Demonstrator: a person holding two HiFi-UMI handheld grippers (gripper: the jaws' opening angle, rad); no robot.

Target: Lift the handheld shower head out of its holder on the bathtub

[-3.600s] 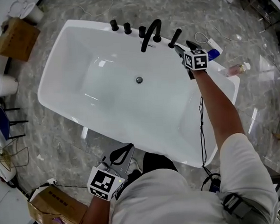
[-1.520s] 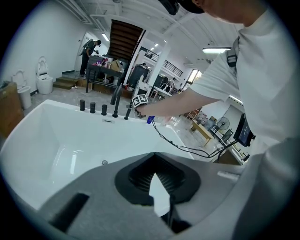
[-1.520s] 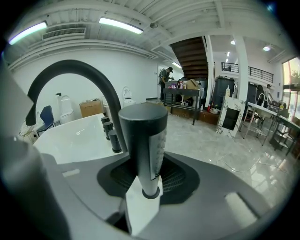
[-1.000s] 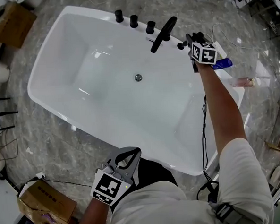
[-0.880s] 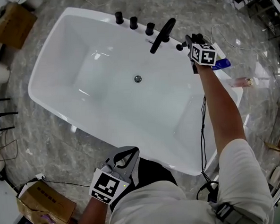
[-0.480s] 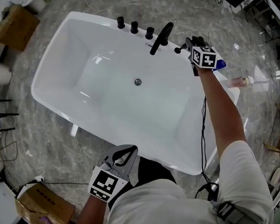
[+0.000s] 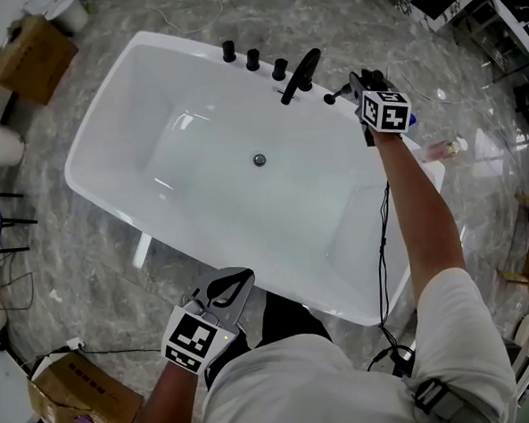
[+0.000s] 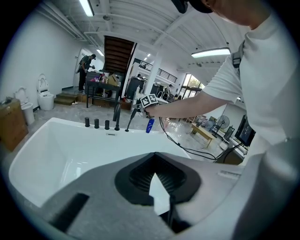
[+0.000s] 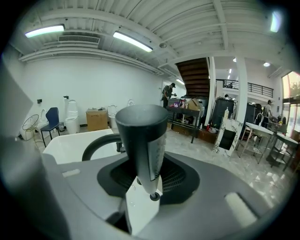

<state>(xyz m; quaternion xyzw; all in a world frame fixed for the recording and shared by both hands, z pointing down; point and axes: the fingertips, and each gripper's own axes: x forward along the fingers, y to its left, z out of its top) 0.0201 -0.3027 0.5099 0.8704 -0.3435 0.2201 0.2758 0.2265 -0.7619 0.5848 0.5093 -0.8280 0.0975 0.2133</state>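
The black handheld shower head [image 9: 140, 136] stands upright between the jaws of my right gripper [image 9: 146, 185], which is shut on it. In the head view the right gripper [image 7: 353, 83] is over the far right corner of the white bathtub [image 7: 148, 213], just right of the black spout [image 7: 299, 73] and three black knobs [image 7: 252, 58]. The left gripper view shows the shower head [image 8: 133, 117] as a thin black rod slanting down toward the tub rim. My left gripper [image 7: 237, 279] is held over the floor at the tub's near side, jaws together and empty.
A blue bottle [image 8: 149, 125] stands on the rim beside the right gripper, and a pinkish bottle [image 7: 441, 147] lies farther right. A black cable [image 7: 384, 243] hangs along the right arm. Cardboard boxes [image 7: 24, 49] [image 7: 86, 398] sit on the marble floor at the left.
My right gripper, still shut on the shower head, has risen above the tub's far rim. The left gripper has come up a little. The head view has shifted.
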